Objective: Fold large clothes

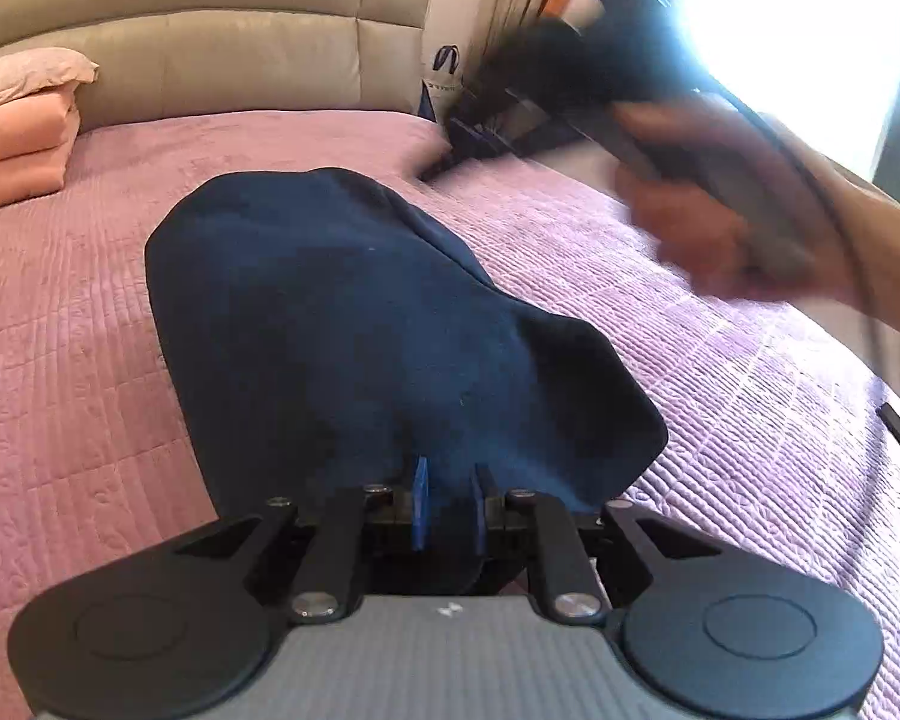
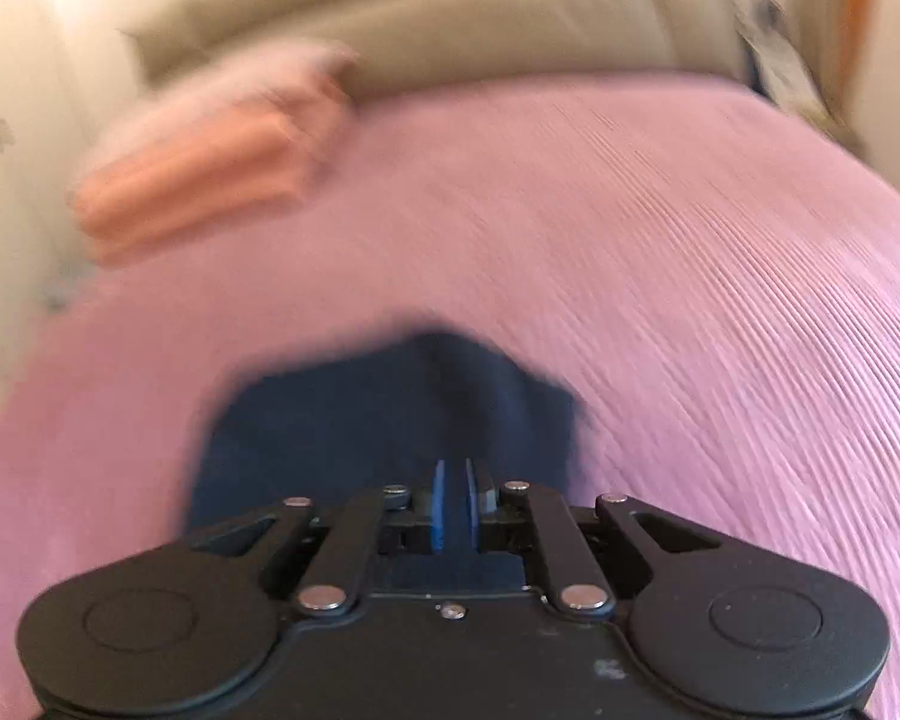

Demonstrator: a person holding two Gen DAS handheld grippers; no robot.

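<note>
A dark navy garment [image 1: 342, 312] lies lengthwise on the pink quilted bedcover [image 1: 60, 360], running away from me toward the headboard. My left gripper [image 1: 450, 471] is shut on its near end, and the cloth passes between the blue pads. My right gripper [image 2: 455, 468] hovers above the garment's [image 2: 360, 420] other part. Its pads stand a narrow slit apart, and I see no cloth pinched between them. In the left wrist view a person's hand [image 1: 720, 210] holds that gripper, blurred, raised above the bed at the upper right.
Folded peach blankets with a pink pillow [image 1: 18, 138] are stacked at the far left by the beige padded headboard [image 1: 210, 48]. A white bag [image 1: 444, 78] stands beyond the bed's far right corner. A bright window [image 1: 780, 30] is on the right, and the bed's edge runs below it.
</note>
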